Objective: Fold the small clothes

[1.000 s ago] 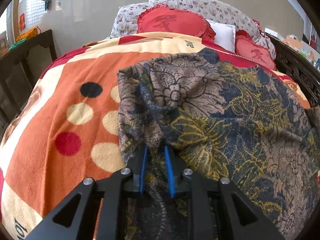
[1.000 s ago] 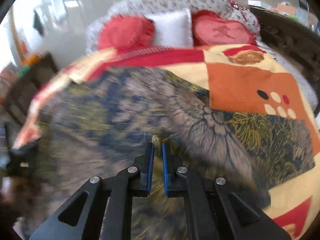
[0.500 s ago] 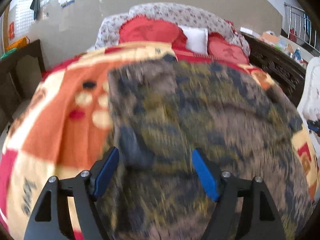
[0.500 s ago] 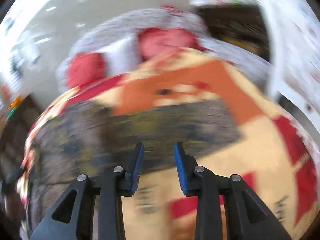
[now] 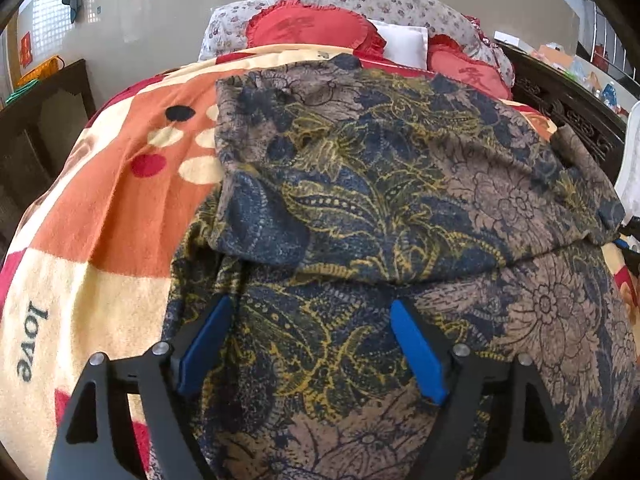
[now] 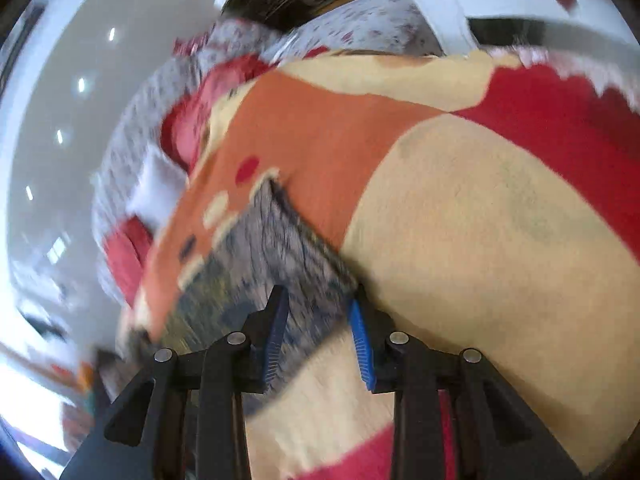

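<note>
A dark floral garment point(image 5: 380, 200) in navy, brown and yellow lies on the bed, its far part folded over toward me with a fold edge across the middle. My left gripper point(image 5: 310, 340) is open and empty, just above the garment's near part. In the blurred right wrist view, my right gripper point(image 6: 318, 336) is open, its fingers either side of a corner of the garment point(image 6: 276, 248), not closed on it.
An orange, cream and red blanket point(image 5: 120, 208) covers the bed. Red pillows point(image 5: 312, 30) and a white pillow point(image 5: 402, 42) lie at the head. Dark wooden furniture point(image 5: 40, 120) stands left, a carved dark bed frame point(image 5: 568, 112) right.
Both grippers let go of the garment and opened. The left drew back above the folded cloth. The right swung away to the garment's corner, its view tilting sharply.
</note>
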Demonstrator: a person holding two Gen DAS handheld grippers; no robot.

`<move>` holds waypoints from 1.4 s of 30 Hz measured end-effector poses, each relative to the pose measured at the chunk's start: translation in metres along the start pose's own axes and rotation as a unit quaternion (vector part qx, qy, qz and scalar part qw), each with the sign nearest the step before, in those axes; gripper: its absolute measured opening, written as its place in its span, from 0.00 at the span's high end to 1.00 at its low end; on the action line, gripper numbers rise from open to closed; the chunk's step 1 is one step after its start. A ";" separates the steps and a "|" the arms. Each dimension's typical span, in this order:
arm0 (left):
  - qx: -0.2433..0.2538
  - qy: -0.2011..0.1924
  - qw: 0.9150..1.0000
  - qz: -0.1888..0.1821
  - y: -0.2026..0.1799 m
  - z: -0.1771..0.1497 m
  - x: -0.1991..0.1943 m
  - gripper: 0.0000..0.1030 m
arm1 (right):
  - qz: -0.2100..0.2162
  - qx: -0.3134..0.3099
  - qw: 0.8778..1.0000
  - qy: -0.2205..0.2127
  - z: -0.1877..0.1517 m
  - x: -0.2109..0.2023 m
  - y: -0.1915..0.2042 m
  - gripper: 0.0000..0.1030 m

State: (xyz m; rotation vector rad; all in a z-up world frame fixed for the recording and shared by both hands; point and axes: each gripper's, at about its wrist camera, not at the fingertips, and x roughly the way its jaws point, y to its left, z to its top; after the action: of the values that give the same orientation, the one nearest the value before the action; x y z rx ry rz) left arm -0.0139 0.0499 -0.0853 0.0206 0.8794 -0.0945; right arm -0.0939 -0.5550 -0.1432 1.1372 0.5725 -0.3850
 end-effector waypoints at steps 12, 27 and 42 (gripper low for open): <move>-0.001 -0.002 1.000 -0.005 0.002 0.000 -0.002 0.17 | -0.042 -0.227 0.967 -0.112 0.067 -0.123 0.137 0.84; -0.007 -0.021 1.000 -0.021 0.007 0.009 -0.027 0.17 | 0.165 -0.382 0.909 -0.037 -0.065 -0.144 0.318 0.84; -0.089 -0.007 0.967 -0.239 -0.011 0.059 -0.030 0.09 | 0.144 -0.470 0.853 0.173 -0.330 0.025 0.303 0.84</move>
State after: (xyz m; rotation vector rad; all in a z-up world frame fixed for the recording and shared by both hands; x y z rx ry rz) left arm 0.0116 0.0373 -0.0245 -0.3613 0.8623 -0.4663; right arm 0.0201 -0.1352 -0.0347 0.3096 0.7686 0.3667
